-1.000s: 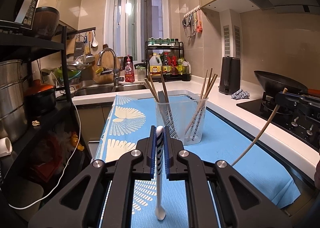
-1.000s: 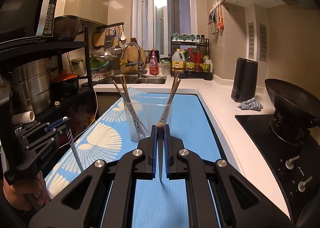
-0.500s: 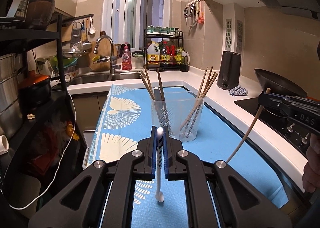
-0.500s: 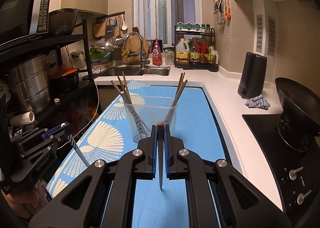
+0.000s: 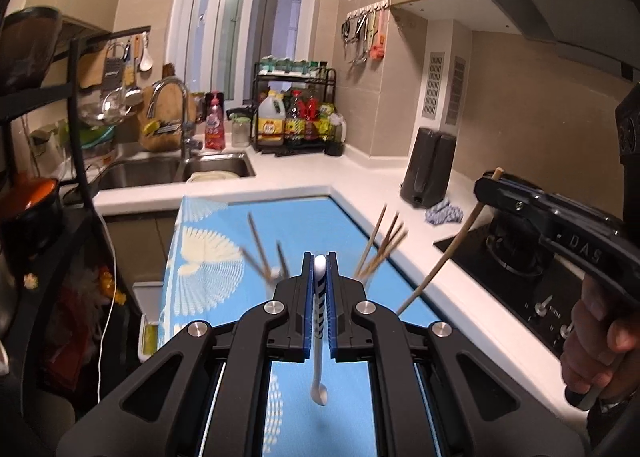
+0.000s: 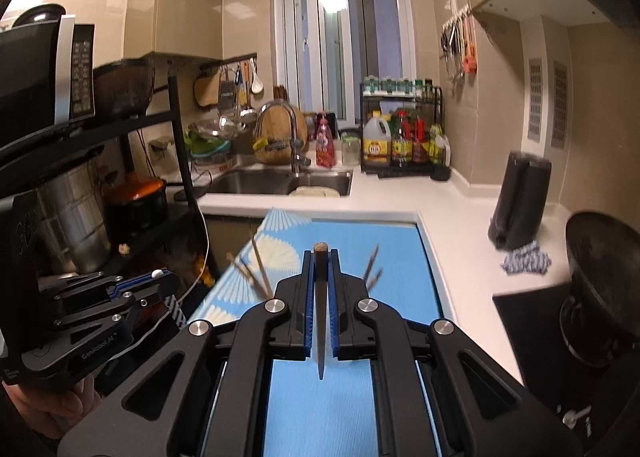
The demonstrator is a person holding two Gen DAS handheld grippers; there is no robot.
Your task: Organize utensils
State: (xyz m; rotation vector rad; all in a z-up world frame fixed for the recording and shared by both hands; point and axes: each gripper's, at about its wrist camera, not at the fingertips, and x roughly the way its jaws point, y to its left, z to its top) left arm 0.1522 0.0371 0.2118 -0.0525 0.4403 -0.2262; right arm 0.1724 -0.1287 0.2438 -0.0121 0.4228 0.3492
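My left gripper is shut on a white spoon with blue stripes, bowl hanging down over the blue mat. My right gripper is shut on a wooden chopstick, tip pointing down; it also shows in the left wrist view. The clear cup is mostly hidden behind both grippers; only its chopsticks stick up, in two bunches. The left gripper also shows at the left of the right wrist view.
White counter runs round the mat. Sink with tap at the back, condiment rack beside it. Black kettle and cloth on the right, hob with wok further right. Black shelf with pots on the left.
Both grippers have risen and moved over the cup, which has dropped behind the fingers in both views. Each still holds its utensil.
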